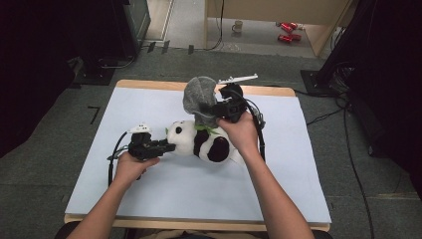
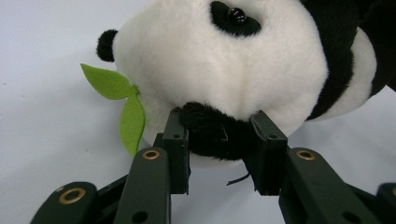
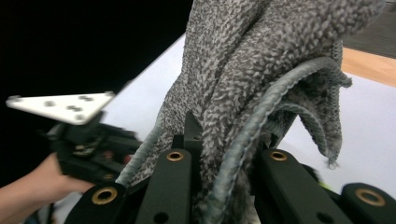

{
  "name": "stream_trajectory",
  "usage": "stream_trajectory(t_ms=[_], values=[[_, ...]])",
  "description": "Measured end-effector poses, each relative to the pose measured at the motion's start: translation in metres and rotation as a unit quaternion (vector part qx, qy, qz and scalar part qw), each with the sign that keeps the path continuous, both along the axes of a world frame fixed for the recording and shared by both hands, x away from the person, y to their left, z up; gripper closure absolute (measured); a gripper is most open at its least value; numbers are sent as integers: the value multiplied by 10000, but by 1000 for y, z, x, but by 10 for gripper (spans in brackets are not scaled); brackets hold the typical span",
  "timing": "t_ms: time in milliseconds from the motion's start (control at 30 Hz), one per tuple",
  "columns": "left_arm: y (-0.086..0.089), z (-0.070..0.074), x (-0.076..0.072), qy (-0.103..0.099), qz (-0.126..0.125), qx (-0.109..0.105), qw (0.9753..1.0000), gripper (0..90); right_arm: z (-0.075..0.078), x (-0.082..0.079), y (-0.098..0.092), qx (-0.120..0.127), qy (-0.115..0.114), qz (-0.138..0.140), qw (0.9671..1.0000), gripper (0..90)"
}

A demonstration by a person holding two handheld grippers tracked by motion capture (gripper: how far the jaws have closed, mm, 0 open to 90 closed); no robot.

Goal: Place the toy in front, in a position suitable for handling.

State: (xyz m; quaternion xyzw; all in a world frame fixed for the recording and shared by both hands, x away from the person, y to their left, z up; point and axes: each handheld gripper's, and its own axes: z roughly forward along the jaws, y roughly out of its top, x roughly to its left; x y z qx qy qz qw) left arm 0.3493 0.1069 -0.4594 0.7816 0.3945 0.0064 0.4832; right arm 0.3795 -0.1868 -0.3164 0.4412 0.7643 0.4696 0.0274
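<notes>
A black and white plush panda [image 1: 201,141] lies on its side in the middle of the white mat [image 1: 149,194], with a green felt leaf [image 2: 122,98] at its head. My left gripper [image 1: 166,146] is shut on the panda's black ear [image 2: 212,128], pinched between both jaws. My right gripper [image 1: 211,110] is above the panda, shut on a grey knitted cloth [image 1: 199,97] that stands bunched up over the toy. In the right gripper view the grey cloth [image 3: 261,74] rises from between the jaws.
The mat covers a wooden table [image 1: 278,91]. Cables [image 1: 260,132] trail from both grippers across the mat. On the floor beyond stand a white mug [image 1: 238,26] and red cans [image 1: 288,31]. Dark equipment flanks both sides.
</notes>
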Motion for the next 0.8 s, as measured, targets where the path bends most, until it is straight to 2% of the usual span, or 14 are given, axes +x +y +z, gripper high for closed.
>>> stream_trajectory(t_ms=[167, 267, 333, 400, 500, 533, 567, 667, 800], values=[[0, 0, 1, 23, 11, -18, 10000, 648, 4, -12, 20, 160, -26, 389, 9991, 801], [1, 0, 1, 41, 30, -45, 10000, 648, 5, -17, 26, 246, 5, 537, 9983, 801], [1, 1, 1, 52, 44, -47, 10000, 648, 5, -22, 33, 240, 33, 670, 9975, 800], [0, 1, 1, 54, 65, -60, 9999, 648, 1, -26, 38, 243, 82, 799, 9965, 800], [0, 1, 1, 62, 67, -53, 9999, 648, -14, -28, 43, 194, 245, 948, 9950, 800], [0, 1, 1, 61, 66, -49, 9999, 648, -18, -28, 44, 137, 268, 952, 9950, 800], [0, 1, 1, 57, 65, -46, 10000, 648, -25, -28, 44, -69, 302, 914, 9953, 800], [0, 1, 1, 70, 72, -43, 9999, 648, -42, -24, 41, -487, 430, 805, 9946, 801], [-1, 1, 0, 36, 22, -30, 10000, 648, -56, -19, 34, -991, 576, 752, 9906, 807]])
